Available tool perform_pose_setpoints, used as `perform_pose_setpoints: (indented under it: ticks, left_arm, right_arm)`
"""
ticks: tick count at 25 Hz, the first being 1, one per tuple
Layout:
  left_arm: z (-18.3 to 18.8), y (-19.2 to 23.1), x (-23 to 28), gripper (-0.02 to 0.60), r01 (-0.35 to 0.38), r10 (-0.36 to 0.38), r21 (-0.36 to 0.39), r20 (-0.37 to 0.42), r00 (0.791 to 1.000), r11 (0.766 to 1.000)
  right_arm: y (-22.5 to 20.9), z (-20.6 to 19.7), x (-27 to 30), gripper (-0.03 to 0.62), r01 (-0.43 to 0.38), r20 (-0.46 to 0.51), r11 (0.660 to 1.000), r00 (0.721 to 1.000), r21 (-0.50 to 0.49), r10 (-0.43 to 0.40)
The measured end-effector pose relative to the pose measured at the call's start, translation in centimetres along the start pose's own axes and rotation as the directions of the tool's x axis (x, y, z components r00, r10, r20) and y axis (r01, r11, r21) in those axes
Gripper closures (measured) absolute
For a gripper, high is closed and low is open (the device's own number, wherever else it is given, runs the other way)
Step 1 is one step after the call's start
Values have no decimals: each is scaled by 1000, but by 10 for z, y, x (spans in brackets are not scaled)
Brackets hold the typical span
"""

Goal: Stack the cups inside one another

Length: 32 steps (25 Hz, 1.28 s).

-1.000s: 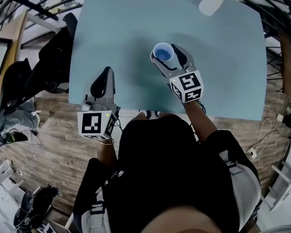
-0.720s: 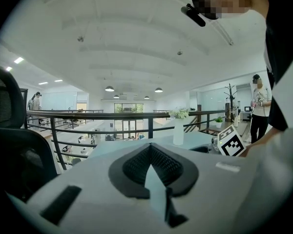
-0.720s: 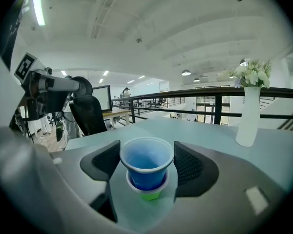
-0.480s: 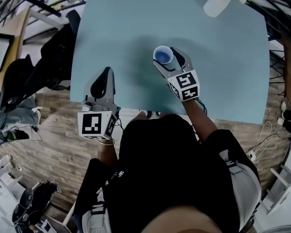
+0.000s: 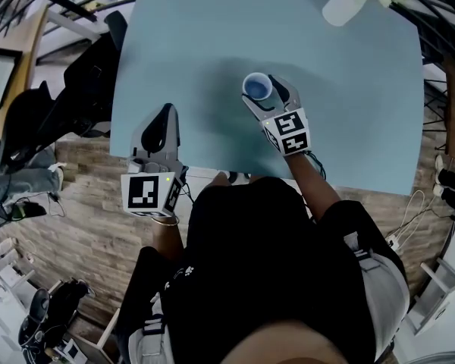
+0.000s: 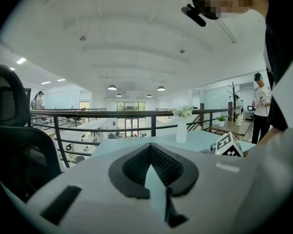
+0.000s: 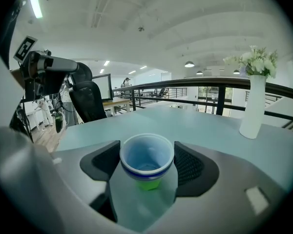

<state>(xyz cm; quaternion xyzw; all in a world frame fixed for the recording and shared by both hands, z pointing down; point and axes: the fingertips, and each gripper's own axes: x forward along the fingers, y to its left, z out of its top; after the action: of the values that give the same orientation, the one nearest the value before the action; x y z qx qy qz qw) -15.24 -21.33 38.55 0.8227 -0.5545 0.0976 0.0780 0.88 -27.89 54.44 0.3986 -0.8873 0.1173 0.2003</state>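
Nearest: person's dark top (image 5: pixel 265 279) fills bottom of head view, both arms fwd. L tool (image 5: pixel 166 114) is at near edge of bench (image 5: pixel 197 44), pads closed tip to tip w/ nothing btw them. Looks parked, prob out of the way of the R hand's work. Its marker cube (image 5: pixel 145 194) faces up.

Further in, R tool (image 5: pixel 261 89) grips the cups: pale blue cup (image 7: pixel 147 156) w/ dark band under the rim, nested in a green cup (image 7: pixel 149 183). Only the green base peeks out below. Pads set wide, one each side at the rim, touching it; stack upright, mouth up. Gripping at the widest part makes sense: less likely to slip thru, and mouth is left free for another cup. Stack is approx mid-bench, a bit R of centre. Can't tell if base rests on bench or hangs just above. No other loose cups seen, so stacking looks done or nearly; next step is prob to set it down and let go.

Bench: plain light-blue top, matte. Only other item is a white vase (image 7: pixel 254 106) w/ white flowers at far R corner, well apart from cups. Off bench's L side: black office chair (image 5: pixel 98 59), wood-pattern floor (image 5: pixel 76 196). Beyond: dark railing (image 7: pixel 205 84), then open office w/ ceiling lamps (image 6: pixel 112 87) and a person (image 6: pixel 260 99) standing far off.
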Motion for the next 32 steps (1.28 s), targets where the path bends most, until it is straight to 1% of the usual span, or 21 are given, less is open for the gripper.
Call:
perform_pose_setpoints:
  ticks: [9,13,16,23,26,28,29,32]
  left_arm:
    - [3,-1,2,588,2,-2,6,10,1000,1000]
    - [2,1,-1,589,0,-1,5,8,1000,1000]
    - [-2,3,-3,589,3,-3,5,-3,1000,1000]
    - [3,-2,3,589,41,-41,11,19,999,999]
    - [5,-7,6,588,61,-61,16,23,998,998]
    - [7,-11,11,589,78,-79,20,25,997,997]
    - [8,-13,14,589,88,-88,23,26,996,996]
    - [13,-22,23,589,120,-121,31,33,992,992]
  right_arm:
    - [-1,-5,3,244,0,0,1000,1000,7,0]
    - [1,-1,2,237,-5,10,1000,1000,17,4]
    - [4,7,-2,232,-8,37,1000,999,27,7]
    - [11,38,-23,233,-10,145,997,989,77,-1]
    - [13,54,-36,254,-14,207,995,978,98,-7]
    - [14,65,-45,287,-9,245,996,970,92,-13]
    - [13,70,-50,294,-3,261,997,965,83,-19]
    - [12,83,-63,347,12,308,997,951,80,-36]
